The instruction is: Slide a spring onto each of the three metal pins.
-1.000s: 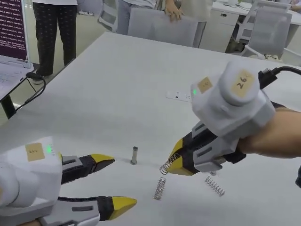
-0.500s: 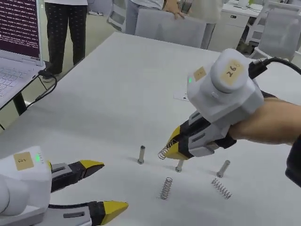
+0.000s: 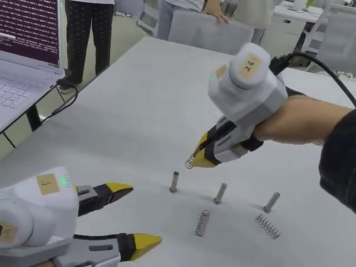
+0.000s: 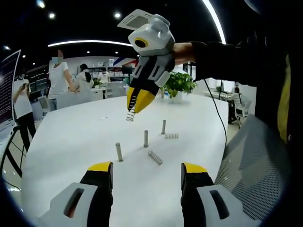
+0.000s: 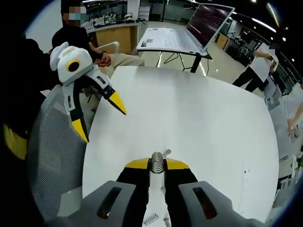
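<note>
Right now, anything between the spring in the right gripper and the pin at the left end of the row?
No. In the head view the spring, held in the right gripper, hangs clear of that pin, with only bare table between them.

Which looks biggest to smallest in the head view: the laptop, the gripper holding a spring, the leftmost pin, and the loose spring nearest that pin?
1. Right gripper and laptop: unsure; the gripper is nearer, the laptop is cut off.
2. Loose spring and leftmost pin: far smaller, about alike.
</note>
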The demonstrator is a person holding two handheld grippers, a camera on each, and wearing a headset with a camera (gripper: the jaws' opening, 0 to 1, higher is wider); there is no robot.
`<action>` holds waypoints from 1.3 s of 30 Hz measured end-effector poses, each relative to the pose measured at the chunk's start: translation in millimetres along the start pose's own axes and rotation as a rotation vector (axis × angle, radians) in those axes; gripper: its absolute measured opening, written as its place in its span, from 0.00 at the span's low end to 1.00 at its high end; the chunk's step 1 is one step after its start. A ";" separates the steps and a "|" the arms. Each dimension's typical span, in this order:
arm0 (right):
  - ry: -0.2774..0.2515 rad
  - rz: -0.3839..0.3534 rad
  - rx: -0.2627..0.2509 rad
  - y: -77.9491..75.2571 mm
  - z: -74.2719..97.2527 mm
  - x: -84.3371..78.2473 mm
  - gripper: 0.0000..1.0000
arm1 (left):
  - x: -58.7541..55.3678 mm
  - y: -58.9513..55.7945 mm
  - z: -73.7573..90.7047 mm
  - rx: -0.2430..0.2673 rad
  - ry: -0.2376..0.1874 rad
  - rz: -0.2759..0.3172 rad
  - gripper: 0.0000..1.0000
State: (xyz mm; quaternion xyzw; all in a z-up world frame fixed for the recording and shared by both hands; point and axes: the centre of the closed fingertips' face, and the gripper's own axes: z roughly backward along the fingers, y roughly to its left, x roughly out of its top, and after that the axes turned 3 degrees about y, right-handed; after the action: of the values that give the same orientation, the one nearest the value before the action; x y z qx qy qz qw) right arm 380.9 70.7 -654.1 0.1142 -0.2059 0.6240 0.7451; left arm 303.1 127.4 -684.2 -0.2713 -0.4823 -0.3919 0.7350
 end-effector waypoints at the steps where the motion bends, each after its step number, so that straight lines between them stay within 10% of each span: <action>1: 0.001 0.001 0.000 -2.6 -0.7 0.5 0.08 | 0.0 0.5 0.0 0.000 -0.001 -0.001 0.54; 39: 0.131 0.034 0.080 -20.3 -59.8 -8.9 0.08 | -22.6 14.1 -24.9 -0.025 0.013 0.040 0.64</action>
State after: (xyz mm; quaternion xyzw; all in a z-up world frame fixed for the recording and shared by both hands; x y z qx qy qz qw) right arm 409.3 84.5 -709.5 0.0994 -0.1334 0.6505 0.7411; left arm 322.1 122.8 -714.9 -0.2874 -0.4669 -0.3850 0.7424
